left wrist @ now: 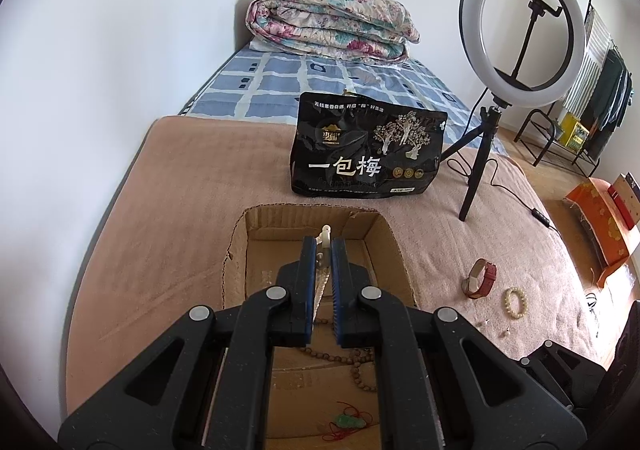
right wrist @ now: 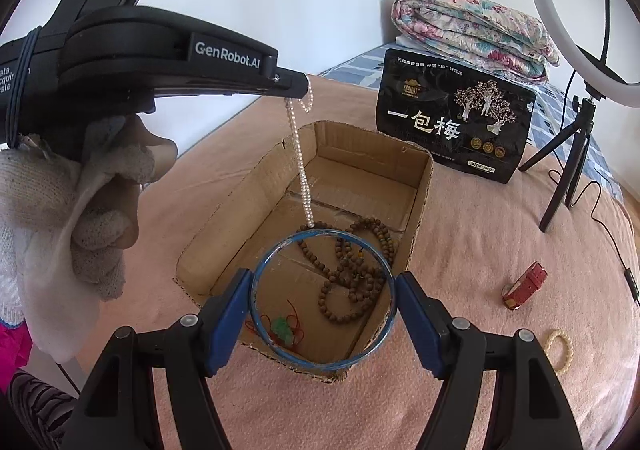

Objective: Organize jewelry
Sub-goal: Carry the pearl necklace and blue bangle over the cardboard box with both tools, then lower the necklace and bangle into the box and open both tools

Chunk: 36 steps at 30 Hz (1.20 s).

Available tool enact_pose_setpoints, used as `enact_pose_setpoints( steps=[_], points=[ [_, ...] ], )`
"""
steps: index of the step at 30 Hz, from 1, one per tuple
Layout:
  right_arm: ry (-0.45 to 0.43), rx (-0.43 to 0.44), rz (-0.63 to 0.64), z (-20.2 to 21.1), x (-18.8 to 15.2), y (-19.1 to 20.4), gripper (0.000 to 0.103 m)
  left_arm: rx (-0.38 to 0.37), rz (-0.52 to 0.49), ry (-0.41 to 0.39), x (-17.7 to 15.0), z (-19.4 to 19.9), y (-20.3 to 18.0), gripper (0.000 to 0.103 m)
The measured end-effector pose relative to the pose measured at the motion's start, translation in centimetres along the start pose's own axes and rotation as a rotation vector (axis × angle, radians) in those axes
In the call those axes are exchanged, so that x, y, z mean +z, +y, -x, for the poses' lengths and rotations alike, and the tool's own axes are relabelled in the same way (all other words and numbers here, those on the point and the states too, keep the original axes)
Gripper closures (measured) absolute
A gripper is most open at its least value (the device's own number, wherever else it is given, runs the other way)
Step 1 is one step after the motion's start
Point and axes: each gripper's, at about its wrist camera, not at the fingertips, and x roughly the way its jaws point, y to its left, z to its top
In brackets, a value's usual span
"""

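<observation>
Left gripper (left wrist: 324,250): jaws nearly closed, clamping a pearl necklace (right wrist: 299,153) that hangs into the cardboard box (right wrist: 420,185); right gripper (right wrist: 324,314): jaws spread wide, gripping a blue bangle (right wrist: 256,282) over the box's near edge. Inside lie wooden beads (right wrist: 356,274) and a green pendant (right wrist: 282,328).

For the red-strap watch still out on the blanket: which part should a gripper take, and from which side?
Probably the strap. The red watch lies on its side on the pink blanket, its band curled into an open loop, apart from the cream bead bracelet. Come straight down from above with one finger inside the loop and one outside, pinching the band rather than the watch face at its lower end.
</observation>
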Motion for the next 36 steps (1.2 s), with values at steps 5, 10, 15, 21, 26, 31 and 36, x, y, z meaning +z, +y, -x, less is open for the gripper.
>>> enact_pose_setpoints(
  steps=[5, 10, 15, 21, 26, 31, 36],
  points=[
    [-0.004, -0.003, -0.003, -0.3, 0.2, 0.0, 0.029, 0.011, -0.009, 0.005, -0.1, -0.6, 0.0, 0.098],
    [-0.002, -0.003, 0.006, -0.7, 0.2, 0.1, 0.029, 0.020, -0.013, 0.014, -0.1, -1.1, 0.2, 0.098],
    [0.001, -0.010, 0.009, -1.1, 0.2, 0.1, 0.029, 0.022, -0.004, 0.020, -0.1, -1.4, 0.5, 0.098],
    [-0.004, -0.016, 0.017, -1.1, 0.2, 0.3, 0.029, 0.023, 0.004, 0.026, -0.2, -1.6, 0.8, 0.098],
    [-0.007, -0.018, 0.027, -1.0, 0.2, 0.4, 0.029, 0.024, 0.001, 0.028, -0.2, -1.8, 0.8, 0.098],
    [-0.004, -0.020, 0.022, -1.0, 0.2, 0.3, 0.028, 0.018, 0.004, 0.030, -0.2, -1.8, 0.8, 0.098],
    [-0.024, -0.034, 0.016, -0.7, 0.3, 0.2, 0.012, 0.015, 0.015, 0.046, -0.3, -2.1, 0.6, 0.098]
  ],
)
